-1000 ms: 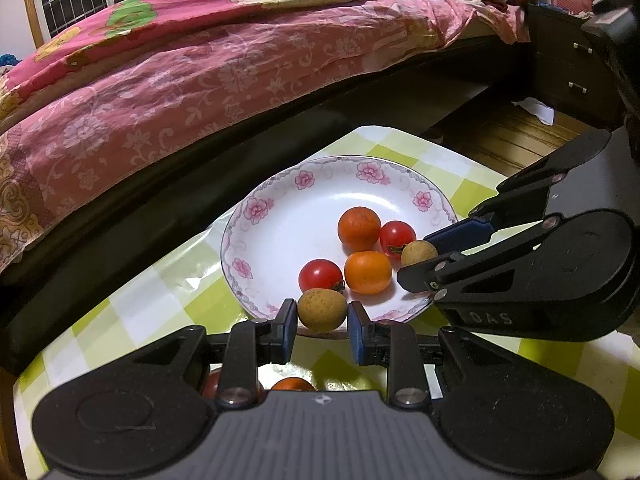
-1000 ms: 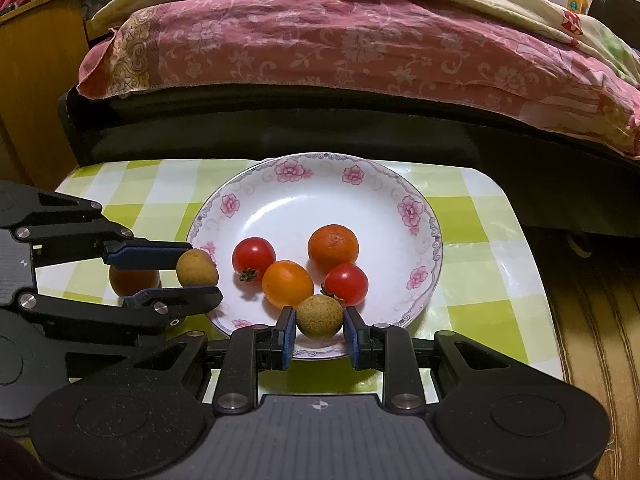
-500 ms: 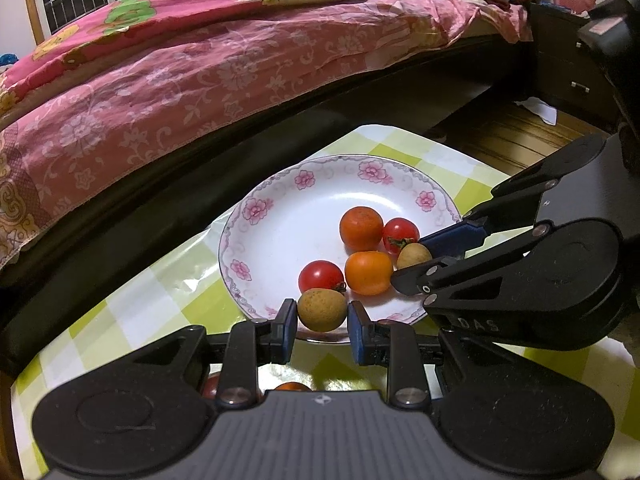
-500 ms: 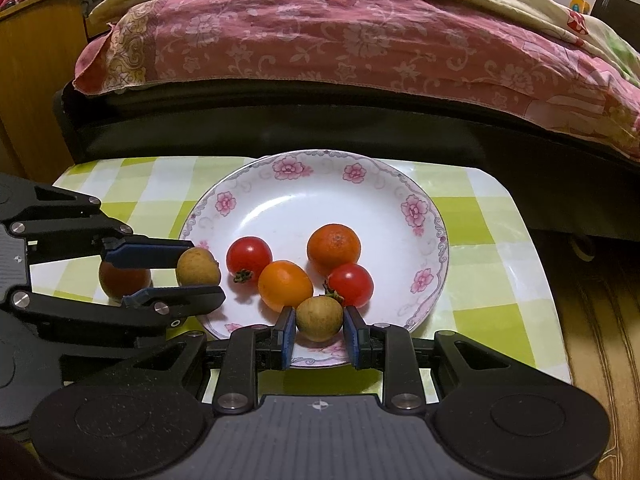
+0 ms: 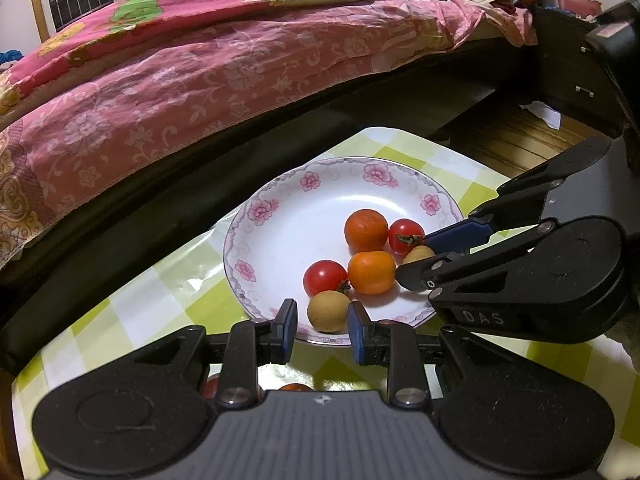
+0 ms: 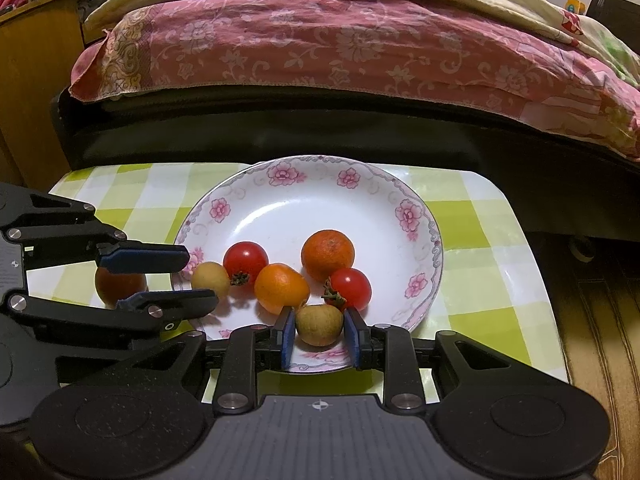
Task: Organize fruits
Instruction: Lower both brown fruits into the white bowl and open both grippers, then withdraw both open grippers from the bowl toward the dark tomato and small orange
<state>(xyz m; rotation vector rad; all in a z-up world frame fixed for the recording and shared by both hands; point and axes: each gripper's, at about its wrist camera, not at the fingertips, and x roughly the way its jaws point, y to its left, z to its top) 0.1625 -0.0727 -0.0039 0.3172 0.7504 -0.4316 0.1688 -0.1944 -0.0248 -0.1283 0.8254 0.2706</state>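
A white floral plate [image 5: 280,232] [image 6: 288,208] on the checked tablecloth holds two oranges [image 5: 366,230] [image 6: 282,288], two cherry tomatoes [image 5: 325,278] [image 6: 350,288] and two tan longans. My left gripper [image 5: 322,326] is open, its pads apart on either side of one longan [image 5: 329,311] that rests on the plate's near rim. My right gripper [image 6: 319,334] is open around the other longan [image 6: 320,324], also on the plate. Each gripper shows in the other's view.
One more round fruit [image 6: 120,284] lies on the tablecloth left of the plate, behind the left gripper's fingers. A bed with a pink floral cover [image 6: 340,40] runs along the table's far side. Wooden floor [image 6: 600,320] lies past the table's right edge.
Both grippers have opened and let their longans down onto the plate; the pads now stand off the fruit. Both moved slightly forward over the plate's rim.
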